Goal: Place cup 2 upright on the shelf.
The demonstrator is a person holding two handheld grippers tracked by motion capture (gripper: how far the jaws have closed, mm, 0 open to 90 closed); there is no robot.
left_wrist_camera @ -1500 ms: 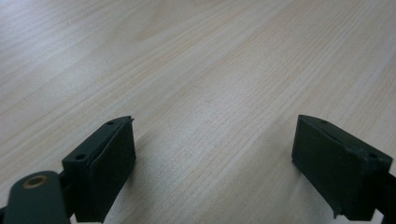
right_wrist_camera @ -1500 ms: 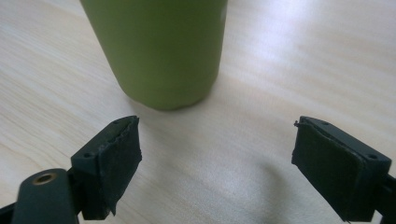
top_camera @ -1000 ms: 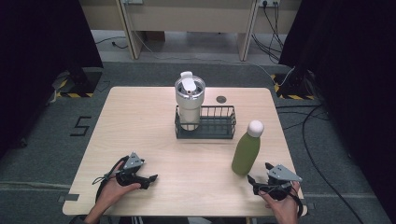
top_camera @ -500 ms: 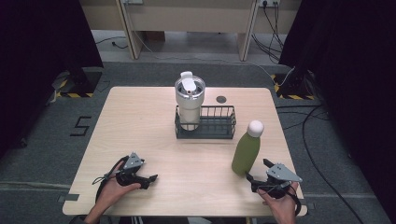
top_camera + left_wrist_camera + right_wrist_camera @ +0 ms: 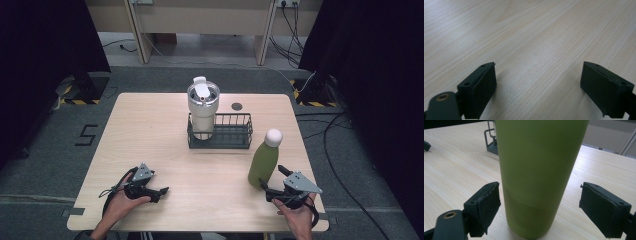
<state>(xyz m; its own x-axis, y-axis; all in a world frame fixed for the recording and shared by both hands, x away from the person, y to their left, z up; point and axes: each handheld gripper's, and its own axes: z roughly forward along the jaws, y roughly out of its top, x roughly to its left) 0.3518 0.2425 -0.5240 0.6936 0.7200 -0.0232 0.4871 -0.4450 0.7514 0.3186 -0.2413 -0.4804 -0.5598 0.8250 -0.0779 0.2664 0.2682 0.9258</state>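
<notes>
A green bottle [image 5: 263,164] with a white cap stands upright on the right part of the wooden table [image 5: 150,130]. My right gripper [image 5: 271,178] sits just in front of it, open. In the right gripper view the green bottle [image 5: 536,170] rises close up between the spread jaws of that gripper [image 5: 540,206], which do not touch it. At the front left of the table my left gripper [image 5: 159,186] rests, held by a hand. Its jaws stand open over bare wood in the left gripper view [image 5: 537,82]. A white tumbler [image 5: 203,106] with a lid stands in a black wire basket [image 5: 230,135].
The wire basket sits mid-table, behind the bottle and to its left. A small dark round disc [image 5: 236,106] lies on the table behind the basket. Cables run over the grey floor [image 5: 350,150] right of the table. Bare wood lies between the two grippers.
My right gripper has edged slightly forward toward the bottle. The left gripper, the bottle and the tumbler have stayed in place.
</notes>
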